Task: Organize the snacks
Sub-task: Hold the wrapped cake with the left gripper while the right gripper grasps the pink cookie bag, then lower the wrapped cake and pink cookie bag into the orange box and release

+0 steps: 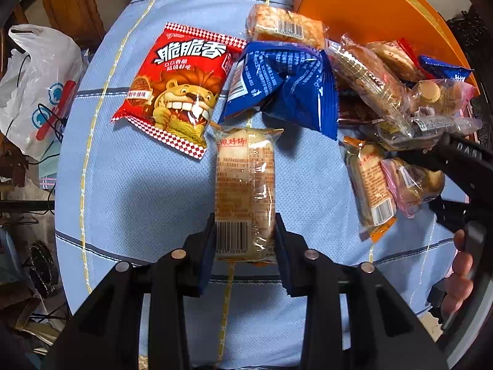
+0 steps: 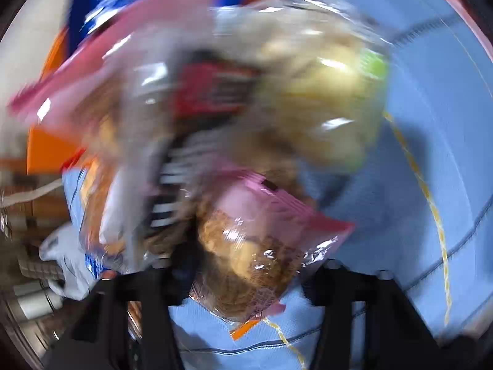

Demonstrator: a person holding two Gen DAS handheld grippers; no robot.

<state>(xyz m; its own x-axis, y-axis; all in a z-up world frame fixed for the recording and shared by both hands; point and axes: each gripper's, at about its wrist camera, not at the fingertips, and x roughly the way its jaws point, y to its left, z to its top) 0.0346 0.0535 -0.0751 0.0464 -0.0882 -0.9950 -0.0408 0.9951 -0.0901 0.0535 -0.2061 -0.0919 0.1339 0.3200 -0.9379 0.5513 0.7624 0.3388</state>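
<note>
1. Clear-wrapped biscuit pack (image 1: 245,194): long and narrow, its long axis runs 12 to 6 o'clock in the left wrist view. Barcode end sits low, at 6; the crimped end with red lettering points to 12.
2. Left gripper (image 1: 245,240): jaws narrow, pads pressed on both long sides of the biscuit pack near its barcode end. The pack juts straight ahead from between the fingers, over the light blue tablecloth (image 1: 138,185).
3. Red lion snack bag (image 1: 175,89): lies flat at about 11 o'clock from the held pack, tilted, its checkered lower corner close beside the pack's far end.
4. Blue snack bag (image 1: 283,89): at 1 o'clock from the pack, crumpled, printed back up, touching the red bag's right edge.
5. Heap of clear-wrapped snacks (image 1: 385,98): at 2 o'clock, piled against the orange box (image 1: 369,9).
6. Pink-edged cookie packet (image 2: 252,240): in the right wrist view it lies between the right gripper's fingers, slanting from 5 to 11 o'clock. In the left view the same packet (image 1: 409,182) shows at 3 o'clock.
7. Right gripper (image 2: 249,274): view heavily blurred; the packet sits between the fingers, but I cannot tell whether the pads press it. A hand (image 1: 462,265) holds its handle.
</note>
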